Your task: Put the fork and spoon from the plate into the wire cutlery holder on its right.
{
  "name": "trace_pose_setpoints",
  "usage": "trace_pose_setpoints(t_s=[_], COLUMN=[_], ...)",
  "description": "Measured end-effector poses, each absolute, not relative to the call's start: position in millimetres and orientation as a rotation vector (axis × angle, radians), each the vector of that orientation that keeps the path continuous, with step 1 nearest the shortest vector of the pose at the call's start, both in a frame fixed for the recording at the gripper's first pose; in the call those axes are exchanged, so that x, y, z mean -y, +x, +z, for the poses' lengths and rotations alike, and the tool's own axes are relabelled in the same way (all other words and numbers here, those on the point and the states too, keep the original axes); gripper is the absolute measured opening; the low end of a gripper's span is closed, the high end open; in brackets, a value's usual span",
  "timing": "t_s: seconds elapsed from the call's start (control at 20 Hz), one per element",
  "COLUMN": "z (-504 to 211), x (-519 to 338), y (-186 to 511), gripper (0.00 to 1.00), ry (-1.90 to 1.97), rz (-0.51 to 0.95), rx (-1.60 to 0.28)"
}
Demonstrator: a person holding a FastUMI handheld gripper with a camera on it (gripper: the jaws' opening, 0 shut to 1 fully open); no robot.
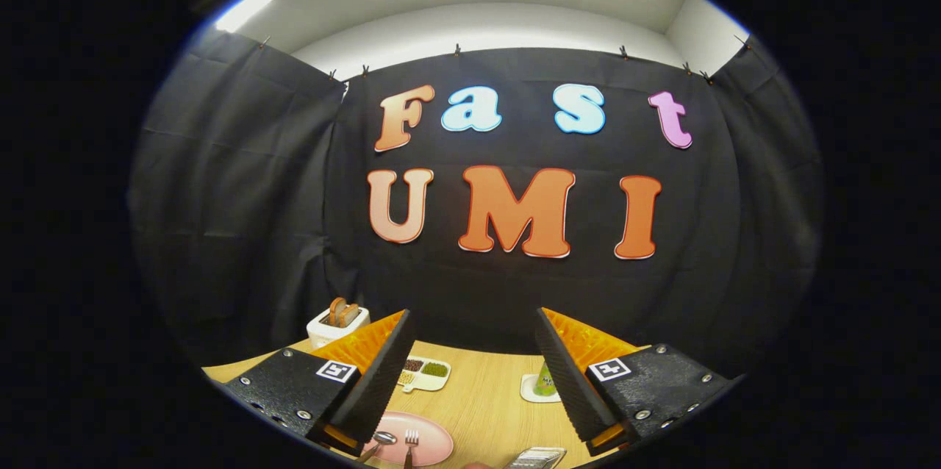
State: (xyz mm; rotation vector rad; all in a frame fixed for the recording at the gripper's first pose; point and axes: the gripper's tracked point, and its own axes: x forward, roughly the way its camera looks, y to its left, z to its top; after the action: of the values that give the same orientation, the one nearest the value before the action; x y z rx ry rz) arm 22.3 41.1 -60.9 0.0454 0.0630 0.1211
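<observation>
Below, the fork (411, 442) and spoon (382, 439) lie on the plate (434, 447) beneath the wide-open, empty tongs (470, 322).

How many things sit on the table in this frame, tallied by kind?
Cutlery: 2, spoon and fork on the pink plate
Plates: 1
Toasters: 1, white toaster holding toast
Divided trays: 1, compartment tray
Green cups: 1, green cup on a white coaster
Wire holders: 1, wire cutlery holder
Total: 7
The claw is open, above the table, holding nothing.
</observation>
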Motion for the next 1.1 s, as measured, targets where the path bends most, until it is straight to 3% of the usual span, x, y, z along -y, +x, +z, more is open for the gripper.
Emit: trace_pose_setpoints(t_s=[0.6, 1.1], z=[-263.6, -361.4], x=[-99.9, -136.4], y=[-2.8, -41.4], gripper=[0.98, 0.87], ry=[0.059, -0.038], rz=[0.242, 0.333], rx=[-0.609, -1.003])
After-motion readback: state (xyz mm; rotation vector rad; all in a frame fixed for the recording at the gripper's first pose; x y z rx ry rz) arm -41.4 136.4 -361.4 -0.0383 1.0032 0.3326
